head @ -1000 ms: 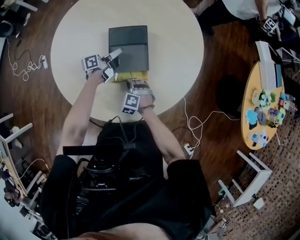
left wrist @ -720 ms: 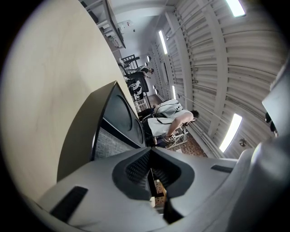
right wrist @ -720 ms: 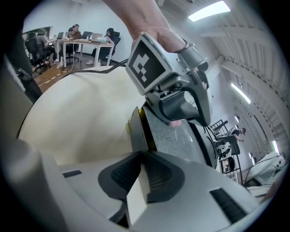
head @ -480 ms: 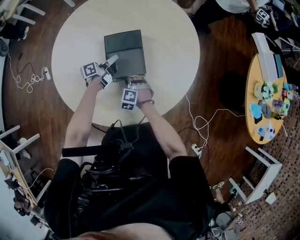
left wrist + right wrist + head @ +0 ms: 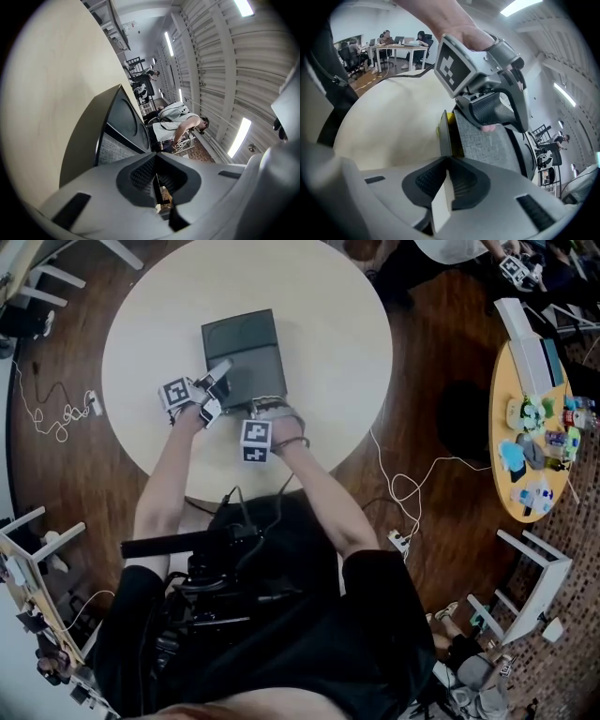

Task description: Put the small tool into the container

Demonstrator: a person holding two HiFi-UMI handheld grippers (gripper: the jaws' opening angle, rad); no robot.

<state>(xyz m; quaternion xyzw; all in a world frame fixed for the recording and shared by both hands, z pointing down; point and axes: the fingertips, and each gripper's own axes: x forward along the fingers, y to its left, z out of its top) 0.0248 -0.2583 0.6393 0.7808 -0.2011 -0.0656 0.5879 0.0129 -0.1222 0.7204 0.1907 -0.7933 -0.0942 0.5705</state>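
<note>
Pale flat piece (image 5: 442,206), probably the small tool, is clamped in the right gripper's (image 5: 447,161) jaws, which have just closed a little further. It is tipped down at the near wall of the dark container (image 5: 246,348) on the bench (image 5: 337,324), not yet inside. Left gripper (image 5: 219,371), jaws together, lies on the container's grey fabric panel (image 5: 487,145), apparently steadying it.

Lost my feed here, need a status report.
Left gripper shut on lid, holding it ajar. Right gripper shut on pale tool, jaws just tightened, at the box edge. Tool not in yet. Gap narrow, yellow item inside.
</note>
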